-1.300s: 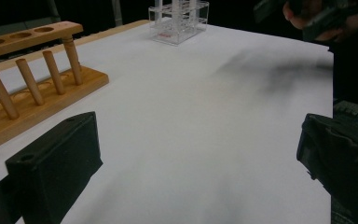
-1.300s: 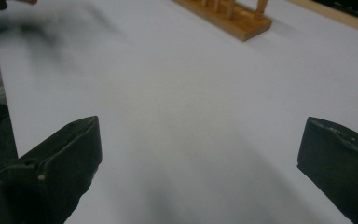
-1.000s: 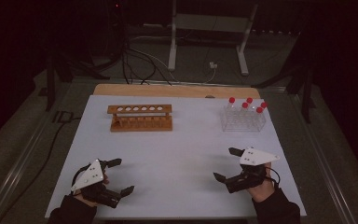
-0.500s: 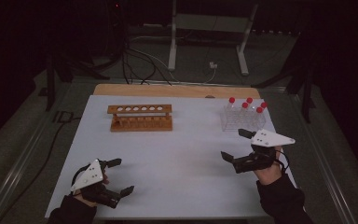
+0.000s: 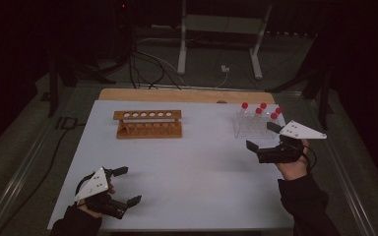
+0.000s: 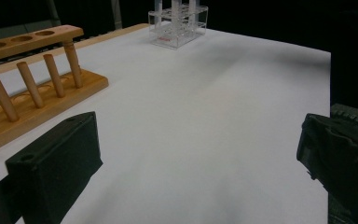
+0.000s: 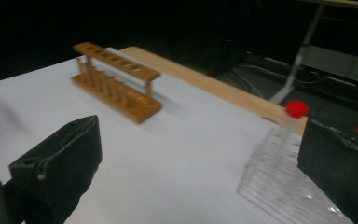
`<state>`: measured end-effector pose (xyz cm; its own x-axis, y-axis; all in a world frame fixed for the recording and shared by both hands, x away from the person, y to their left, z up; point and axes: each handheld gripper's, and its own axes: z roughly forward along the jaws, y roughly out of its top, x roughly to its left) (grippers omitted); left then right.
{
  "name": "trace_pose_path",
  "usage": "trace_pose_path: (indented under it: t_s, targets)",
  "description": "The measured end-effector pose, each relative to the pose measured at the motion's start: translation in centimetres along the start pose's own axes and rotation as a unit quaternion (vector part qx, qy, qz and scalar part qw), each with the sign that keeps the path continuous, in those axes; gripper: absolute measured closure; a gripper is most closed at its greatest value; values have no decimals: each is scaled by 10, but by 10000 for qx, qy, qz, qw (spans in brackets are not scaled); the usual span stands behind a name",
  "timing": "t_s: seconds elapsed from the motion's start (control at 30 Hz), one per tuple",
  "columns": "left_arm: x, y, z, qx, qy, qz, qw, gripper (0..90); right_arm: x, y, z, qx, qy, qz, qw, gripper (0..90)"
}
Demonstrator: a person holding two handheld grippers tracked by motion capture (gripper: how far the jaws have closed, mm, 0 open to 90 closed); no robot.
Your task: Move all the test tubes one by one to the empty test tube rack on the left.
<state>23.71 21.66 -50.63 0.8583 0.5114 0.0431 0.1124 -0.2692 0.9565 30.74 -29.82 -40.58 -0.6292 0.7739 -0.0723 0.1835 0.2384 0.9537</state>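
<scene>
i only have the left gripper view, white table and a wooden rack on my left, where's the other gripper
Observer: The right gripper is up by the clear rack at the table's far right, jaws open.
Operator: what's in that clear rack, i just see the bottom of it
Observer: Tubes with red caps, five by the high view.
Operator: is the right one holding a tube
Observer: No, nothing sits between its jaws; in its own view the clear rack lies just ahead with a red cap above it.
Operator: anything in the wooden rack
Observer: The wooden rack has six holes on top, all empty.
</scene>
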Motion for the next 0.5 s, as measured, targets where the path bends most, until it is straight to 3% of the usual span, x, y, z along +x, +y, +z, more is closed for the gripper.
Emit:
trace_pose_path:
  t_s: [0.33,0.5]
  targets:
    - [0,0,0,-25,4,-43,10000,3,-32,-5,5,33,-736,195,9971,0]
    - [1,0,-1,-47,-3,-61,10000,3,-44,-9,7,47,-911,319,9953,0]
